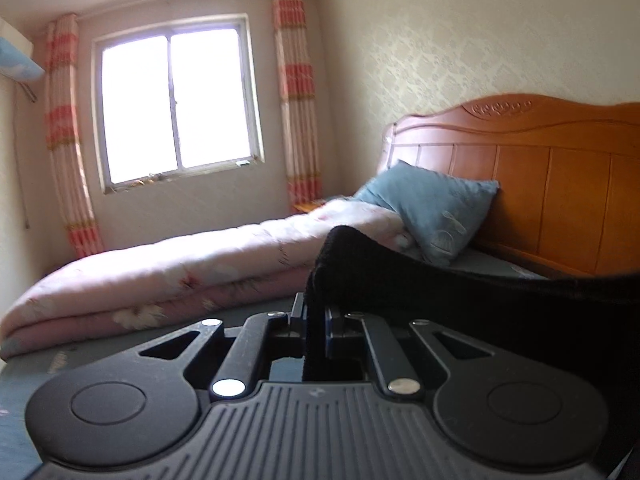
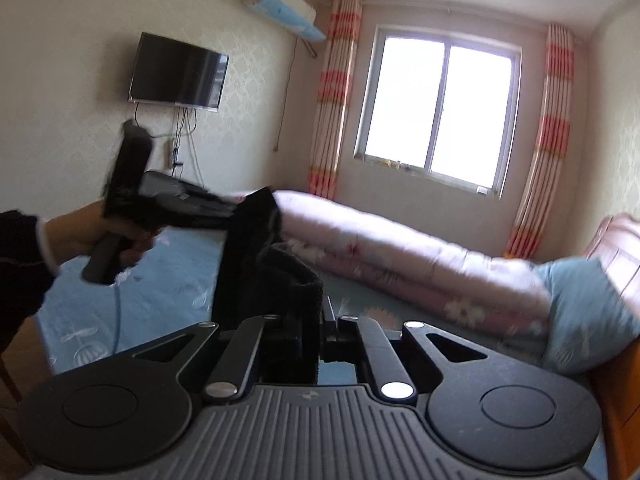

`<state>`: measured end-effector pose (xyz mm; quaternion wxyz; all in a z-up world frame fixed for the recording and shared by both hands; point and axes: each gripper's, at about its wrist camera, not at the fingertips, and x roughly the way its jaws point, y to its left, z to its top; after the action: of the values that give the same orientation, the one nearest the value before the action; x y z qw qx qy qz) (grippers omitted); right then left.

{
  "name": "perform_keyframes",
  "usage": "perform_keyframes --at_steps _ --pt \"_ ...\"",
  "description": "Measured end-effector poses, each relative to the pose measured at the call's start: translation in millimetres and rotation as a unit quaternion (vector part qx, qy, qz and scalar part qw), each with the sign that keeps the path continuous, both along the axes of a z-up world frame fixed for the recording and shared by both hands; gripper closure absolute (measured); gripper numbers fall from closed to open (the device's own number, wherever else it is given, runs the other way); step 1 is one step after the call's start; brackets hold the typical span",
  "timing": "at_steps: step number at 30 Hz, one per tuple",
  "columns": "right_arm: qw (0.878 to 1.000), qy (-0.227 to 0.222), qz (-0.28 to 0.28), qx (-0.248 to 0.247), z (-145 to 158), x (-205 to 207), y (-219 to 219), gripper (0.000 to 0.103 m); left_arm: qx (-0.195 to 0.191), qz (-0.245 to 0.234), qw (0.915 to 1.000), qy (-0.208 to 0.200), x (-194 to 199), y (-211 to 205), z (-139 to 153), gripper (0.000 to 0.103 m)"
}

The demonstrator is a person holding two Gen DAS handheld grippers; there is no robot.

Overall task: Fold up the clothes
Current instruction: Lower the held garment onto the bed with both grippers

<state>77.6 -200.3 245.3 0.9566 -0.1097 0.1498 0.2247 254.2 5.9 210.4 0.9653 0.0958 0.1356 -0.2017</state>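
A black fuzzy garment [image 1: 460, 300] is held up in the air over the bed. My left gripper [image 1: 316, 320] is shut on one edge of it, and the cloth stretches off to the right. My right gripper [image 2: 316, 320] is shut on another edge of the same garment [image 2: 280, 276]. In the right wrist view the left gripper [image 2: 236, 210] shows at the left, held in a hand, with the black cloth hanging from its tip. The lower part of the garment is hidden behind the gripper bodies.
A bed with a blue-green sheet [image 2: 160, 292] lies below. A folded pink floral quilt [image 1: 180, 276] runs along its far side, and a blue pillow [image 1: 436, 208] leans on the wooden headboard [image 1: 560, 184]. A window [image 1: 172, 104], curtains, a wall TV [image 2: 176, 72] and an air conditioner [image 2: 284, 4] are behind.
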Motion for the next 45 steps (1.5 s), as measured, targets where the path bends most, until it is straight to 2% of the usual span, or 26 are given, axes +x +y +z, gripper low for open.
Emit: perform_keyframes --at_steps 7,13,18,23,25,28,31,33,38,41,43,44,45 --pt "0.997 0.070 -0.028 0.035 -66 3 -34 0.094 0.025 -0.036 0.9976 0.054 32 -80 -58 0.097" --pt "0.982 0.125 -0.092 0.109 -131 11 -87 0.094 0.048 -0.069 0.9909 0.105 62 -155 -113 0.097" --pt "0.954 0.172 -0.159 0.189 -195 13 -134 0.094 0.069 -0.095 0.9823 0.146 85 -219 -160 0.097" --pt "0.931 0.178 -0.241 0.211 -240 12 -163 0.094 0.078 -0.120 0.9756 0.166 96 -284 -187 0.097" --pt "0.921 0.177 -0.268 0.220 -255 6 -175 0.094 0.078 -0.130 0.9750 0.163 99 -311 -188 0.098" --pt "0.909 0.164 -0.309 0.228 -268 2 -192 0.094 0.071 -0.145 0.9755 0.149 100 -354 -182 0.098" --pt "0.902 0.120 -0.349 0.223 -262 -5 -206 0.094 0.061 -0.169 0.9757 0.126 96 -394 -175 0.098" --pt "0.895 0.111 -0.367 0.226 -262 -10 -217 0.094 0.063 -0.187 0.9714 0.133 92 -417 -184 0.097" --pt "0.866 0.167 -0.406 0.238 -295 -4 -237 0.094 0.104 -0.203 0.9602 0.162 78 -448 -235 0.096" --pt "0.847 0.210 -0.419 0.251 -322 -2 -243 0.094 0.125 -0.197 0.9552 0.182 73 -449 -262 0.089" --pt "0.837 0.226 -0.426 0.259 -336 0 -246 0.092 0.144 -0.178 0.9509 0.208 74 -446 -275 0.079" --pt "0.832 0.235 -0.432 0.256 -342 2 -247 0.090 0.154 -0.164 0.9489 0.221 75 -444 -280 0.069" --pt "0.828 0.242 -0.438 0.254 -346 3 -247 0.088 0.158 -0.161 0.9485 0.222 75 -440 -282 0.068"
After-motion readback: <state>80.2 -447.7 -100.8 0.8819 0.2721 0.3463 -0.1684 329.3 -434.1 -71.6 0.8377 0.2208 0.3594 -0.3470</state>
